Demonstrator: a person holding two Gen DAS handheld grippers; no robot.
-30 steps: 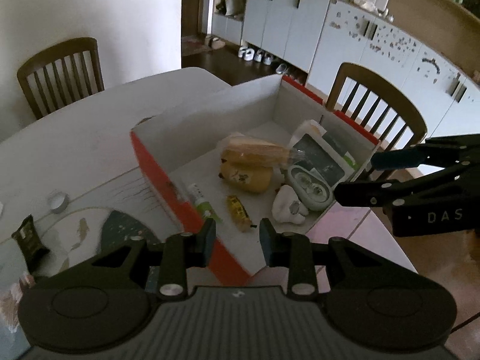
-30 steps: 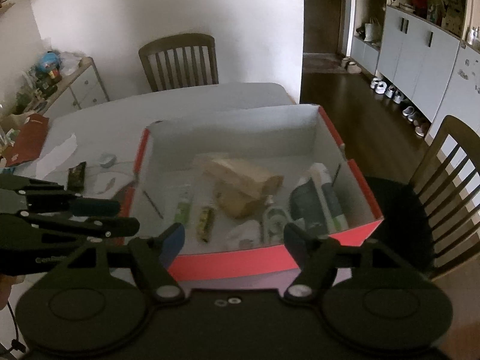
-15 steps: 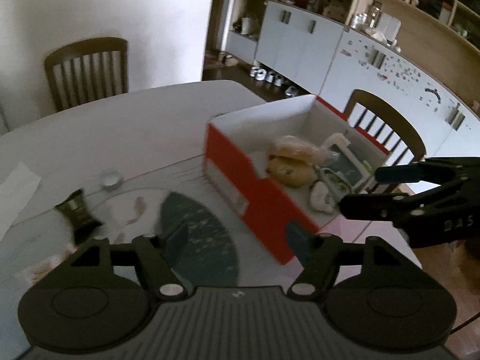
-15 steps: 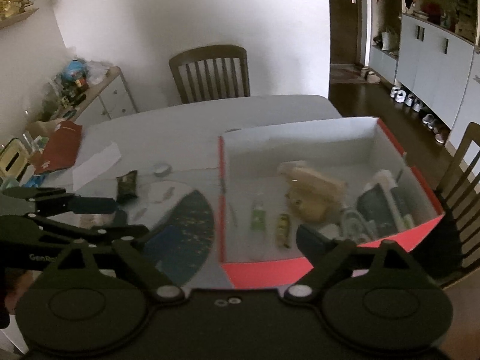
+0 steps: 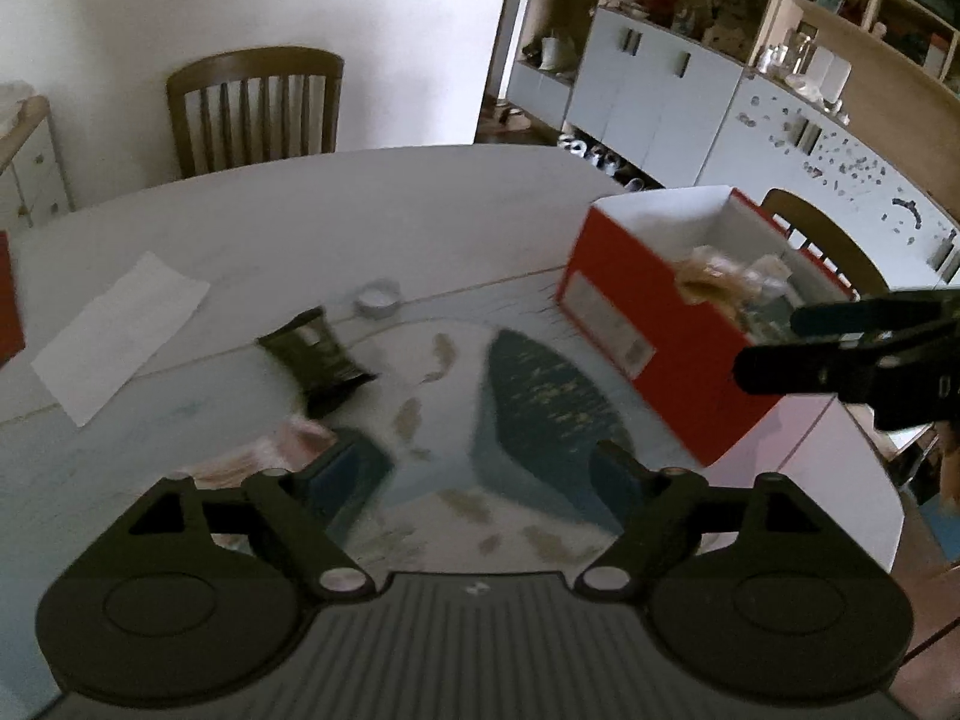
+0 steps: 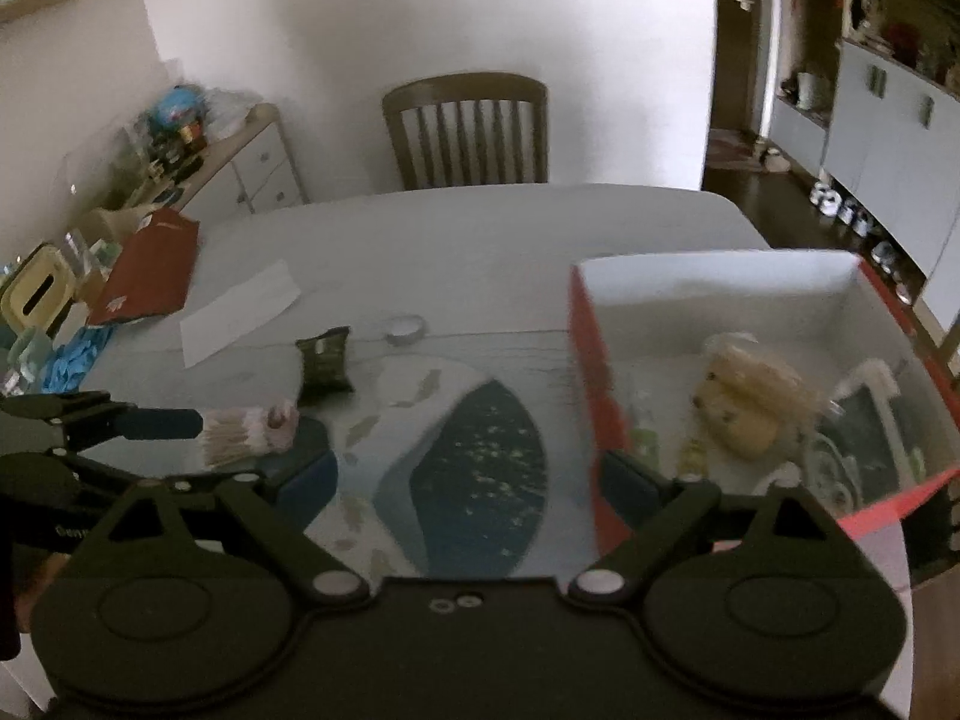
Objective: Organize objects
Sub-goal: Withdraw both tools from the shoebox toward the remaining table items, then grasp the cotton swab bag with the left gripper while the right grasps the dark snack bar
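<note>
The red box sat at the right end of the counter, already holding a yellow plush toy and several smaller items. A second earlier both your grippers had been right over that box, looking down into it; now the views had swung away to the left of it, so the box lay off to the side.

What that meant, by my reading — the drop-off was finished and you were heading for the next loose thing. Left of the box lay a dark snack packet, with a small round tin just beyond it and a pink-and-beige soft item nearer to you.

Your left gripper was opening, its jaws far narrower a second before, with nothing between them. Your right gripper stood spread wide and empty, its right finger against the box's near corner in the picture; contact I could not tell.

The packet and the soft item looked like the likeliest next picks.
</note>
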